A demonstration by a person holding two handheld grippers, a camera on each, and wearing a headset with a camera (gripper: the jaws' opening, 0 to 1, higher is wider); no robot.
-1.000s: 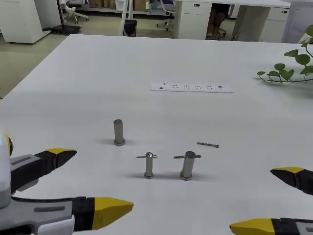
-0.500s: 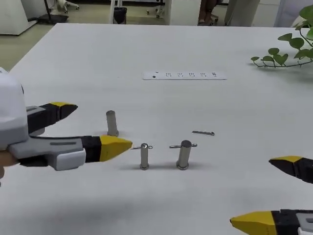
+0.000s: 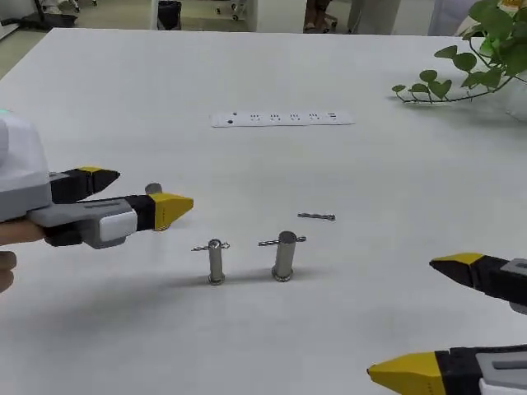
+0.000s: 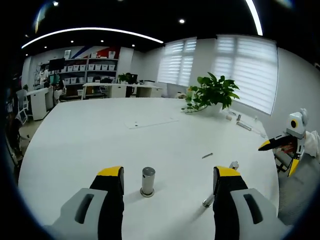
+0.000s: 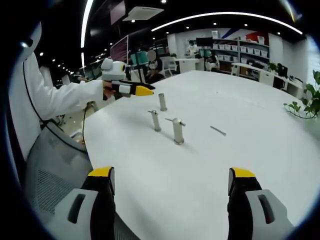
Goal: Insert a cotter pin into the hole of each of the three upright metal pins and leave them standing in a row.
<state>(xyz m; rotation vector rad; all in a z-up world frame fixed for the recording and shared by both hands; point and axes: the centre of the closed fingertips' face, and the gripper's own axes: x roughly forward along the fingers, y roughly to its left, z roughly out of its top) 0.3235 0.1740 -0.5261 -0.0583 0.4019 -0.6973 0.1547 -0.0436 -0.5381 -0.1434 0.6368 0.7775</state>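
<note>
The wide-open left claw had advanced toward the bare grey upright metal pin; the thin silver cotter pin lay loose, and the right claw was wide.

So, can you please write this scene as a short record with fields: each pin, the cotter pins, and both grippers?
left gripper: open, one jaw on each side of the bare pin, not touching it
right gripper: open, empty
bare pin: upright, no cotter pin
fitted pin one: upright, cotter pin through its top
fitted pin two: upright, cotter pin through its top
loose cotter pin: flat on the table
</note>
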